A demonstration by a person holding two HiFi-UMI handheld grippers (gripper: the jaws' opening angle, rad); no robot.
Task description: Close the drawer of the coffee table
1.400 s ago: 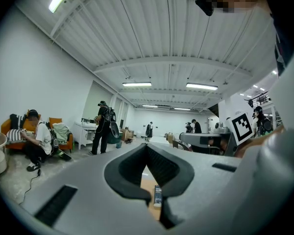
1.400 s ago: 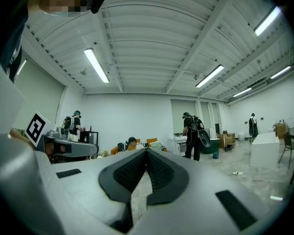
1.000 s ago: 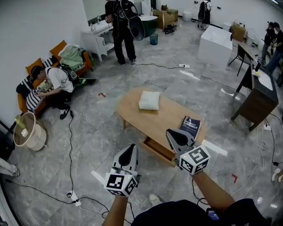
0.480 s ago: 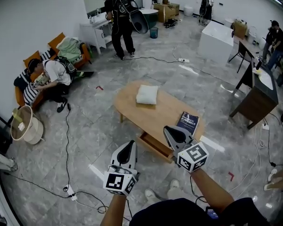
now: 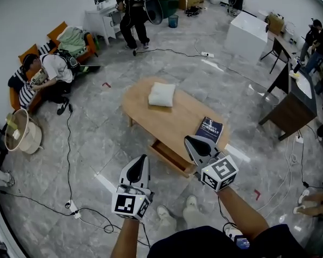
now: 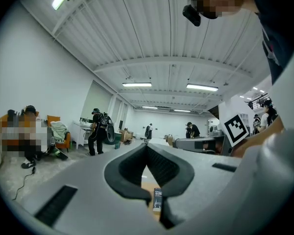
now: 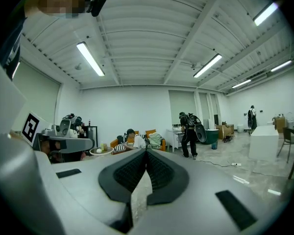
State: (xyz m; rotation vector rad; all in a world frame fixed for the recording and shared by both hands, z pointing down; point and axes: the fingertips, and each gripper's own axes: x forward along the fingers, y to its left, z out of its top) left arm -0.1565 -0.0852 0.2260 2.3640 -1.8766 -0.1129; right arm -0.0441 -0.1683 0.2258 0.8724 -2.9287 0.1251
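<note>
Drawer (image 5: 169, 158), shallow and light wood, stands pulled out of the oval light-wood coffee table (image 5: 177, 117) on its near long side. The left gripper (image 5: 144, 158) hovers just off that side and the right gripper (image 5: 189, 140) over that edge. Both pairs of jaws are clenched tip to tip on nothing.

place: staged home-like test hall | cues: coffee table (image 5: 167, 117), bathtub (image 5: 248, 35), strip-lit ribbed ceiling (image 7: 152, 48)

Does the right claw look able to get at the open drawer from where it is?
Probably yes. The right claw hangs close by the drawer, near its right end, and nothing stands between them.
</note>
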